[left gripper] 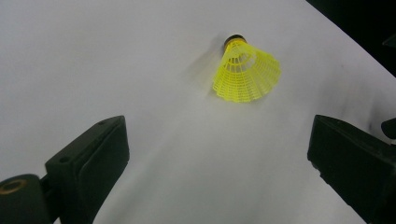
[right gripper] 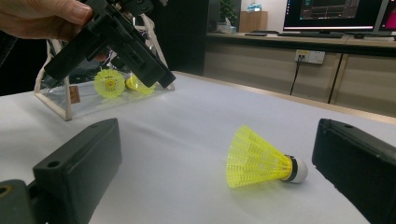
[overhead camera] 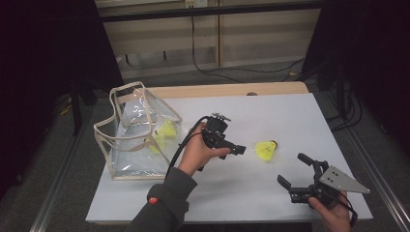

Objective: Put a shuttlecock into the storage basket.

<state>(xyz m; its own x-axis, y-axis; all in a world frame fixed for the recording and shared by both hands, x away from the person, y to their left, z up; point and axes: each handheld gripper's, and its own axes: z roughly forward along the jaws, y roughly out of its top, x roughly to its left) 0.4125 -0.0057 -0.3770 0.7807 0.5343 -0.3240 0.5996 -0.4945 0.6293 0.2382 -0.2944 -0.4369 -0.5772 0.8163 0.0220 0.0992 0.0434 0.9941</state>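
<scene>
1. Two yellow shuttlecocks (overhead camera: 164,133) are already sitting inside the clear bag (overhead camera: 126,159) at the left.
2. One shuttlecock (overhead camera: 266,149) is lying on the white table (overhead camera: 270,111), right of centre.
3. The left gripper (overhead camera: 238,150) is hovering beside it, jaws apart and empty; the right gripper (overhead camera: 296,169) is waiting nearer, also spread.

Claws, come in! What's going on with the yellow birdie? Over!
Left claw open, beside the birdie. Right claw open, empty, nearby. Birdie on its side, untouched. Nothing in the way.
</scene>
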